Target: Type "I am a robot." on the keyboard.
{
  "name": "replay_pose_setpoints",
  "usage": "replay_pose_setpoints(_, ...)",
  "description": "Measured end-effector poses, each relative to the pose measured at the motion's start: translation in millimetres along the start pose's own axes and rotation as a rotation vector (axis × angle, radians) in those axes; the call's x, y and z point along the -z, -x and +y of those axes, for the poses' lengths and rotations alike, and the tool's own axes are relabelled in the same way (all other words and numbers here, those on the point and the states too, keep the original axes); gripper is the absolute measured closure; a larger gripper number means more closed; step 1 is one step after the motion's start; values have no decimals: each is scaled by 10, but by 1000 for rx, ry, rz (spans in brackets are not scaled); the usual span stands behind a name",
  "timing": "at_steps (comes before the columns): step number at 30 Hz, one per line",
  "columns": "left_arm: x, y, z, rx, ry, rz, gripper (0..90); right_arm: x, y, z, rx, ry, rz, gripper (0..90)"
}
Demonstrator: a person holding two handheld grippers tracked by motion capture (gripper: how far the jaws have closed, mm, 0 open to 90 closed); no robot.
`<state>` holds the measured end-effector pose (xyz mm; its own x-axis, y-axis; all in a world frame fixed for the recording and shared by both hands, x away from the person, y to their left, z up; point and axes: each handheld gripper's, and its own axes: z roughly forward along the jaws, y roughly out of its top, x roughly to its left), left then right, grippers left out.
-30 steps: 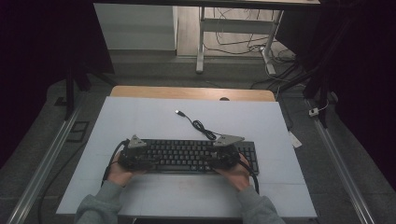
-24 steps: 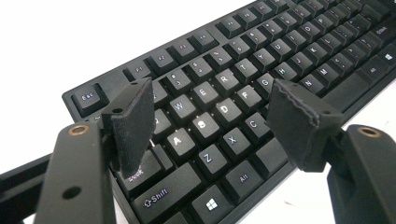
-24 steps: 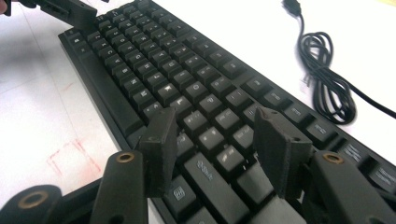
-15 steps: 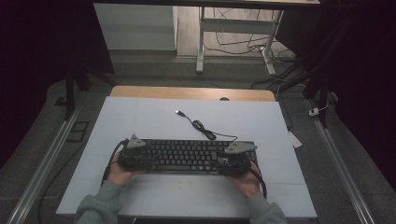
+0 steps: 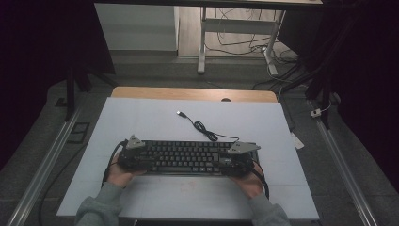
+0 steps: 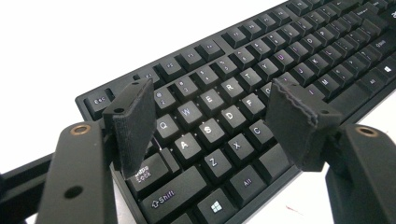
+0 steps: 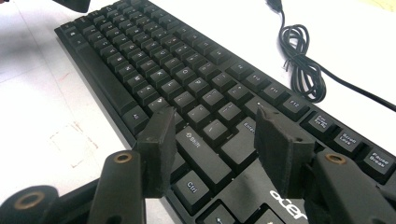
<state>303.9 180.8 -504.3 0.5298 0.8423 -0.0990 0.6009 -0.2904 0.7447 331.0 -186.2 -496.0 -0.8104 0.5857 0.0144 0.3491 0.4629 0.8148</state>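
On the pale, smooth counter (image 5: pixel 141 117) a flat black keyboard (image 5: pixel 188 157) is lying near the person's edge, its matte square keys catching light and its thin cable (image 5: pixel 202 128) curling in a loose coil behind it. Both claws are standing open over its ends: the left claw (image 6: pixel 212 119) is hovering above the letter keys, the right claw (image 7: pixel 212 149), having just widened, above Shift and Enter, rough dark pads gripping nothing.

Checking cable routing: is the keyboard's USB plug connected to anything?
No: in the high view the USB plug lies loose on the table, beyond the keyboard.
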Motion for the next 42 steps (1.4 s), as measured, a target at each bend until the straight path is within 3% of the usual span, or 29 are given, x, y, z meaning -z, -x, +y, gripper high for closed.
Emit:
replay_pose_setpoints(10,6,-10,31,30,26,4,406,-20,4,3,8,-7,2,486)
replay_pose_setpoints(13,-4,21,60,24,45,-3,477,-29,6,4,10,-9,1,487)
replay_pose_setpoints(18,-37,83,112,-3,72,-33,680,-46,-1,1,11,-12,2,486)
replay_pose_setpoints(22,-119,113,146,-27,50,-75,891,-42,3,1,12,-12,2,487)
replay_pose_setpoints(29,-291,187,217,-71,11,-81,894,-62,-4,-5,13,-21,4,485)
replay_pose_setpoints(42,-507,193,249,-67,-36,-75,893,-78,-11,-9,15,-32,5,482)
